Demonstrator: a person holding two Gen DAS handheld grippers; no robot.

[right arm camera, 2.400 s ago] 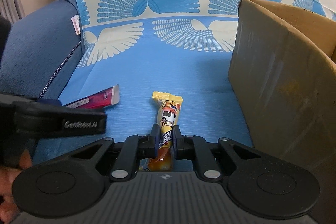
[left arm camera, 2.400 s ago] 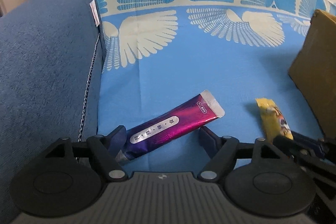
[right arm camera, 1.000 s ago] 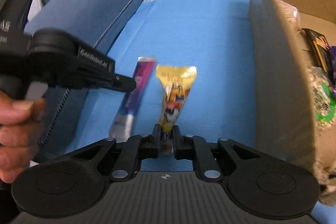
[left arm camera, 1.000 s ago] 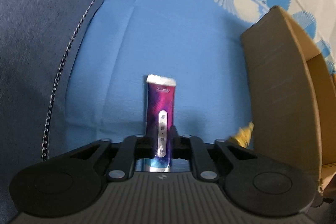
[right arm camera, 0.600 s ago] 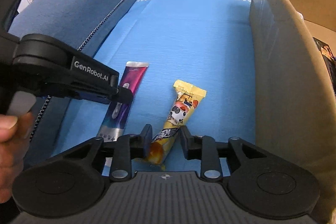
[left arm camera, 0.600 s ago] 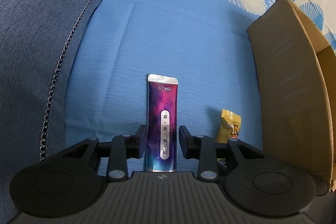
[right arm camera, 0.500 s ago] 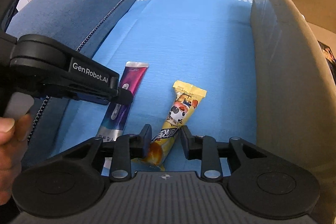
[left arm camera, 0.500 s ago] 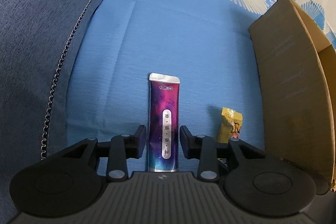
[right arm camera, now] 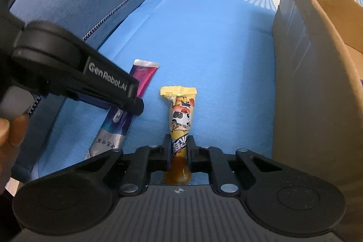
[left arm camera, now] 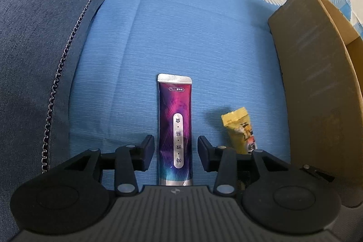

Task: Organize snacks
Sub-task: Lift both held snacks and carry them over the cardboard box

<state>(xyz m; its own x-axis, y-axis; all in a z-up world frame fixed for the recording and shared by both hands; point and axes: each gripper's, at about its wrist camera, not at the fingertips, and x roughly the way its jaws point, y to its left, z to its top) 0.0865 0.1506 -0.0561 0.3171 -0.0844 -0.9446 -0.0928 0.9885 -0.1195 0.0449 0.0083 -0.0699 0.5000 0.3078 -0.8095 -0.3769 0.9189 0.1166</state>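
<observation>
Right gripper [right arm camera: 179, 149] is clamping the yellow snack packet [right arm camera: 180, 119] just left of the cardboard box [right arm camera: 313, 87]. Left gripper [left arm camera: 175, 151] is hanging with fingers spread, straddling the purple snack stick [left arm camera: 175, 128], which is lying farther left of the box on the blue cover [left arm camera: 181, 37].

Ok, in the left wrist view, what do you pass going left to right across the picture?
Dark blue sofa arm → purple snack packet between the open left tongs → yellow snack packet → cardboard box.
</observation>
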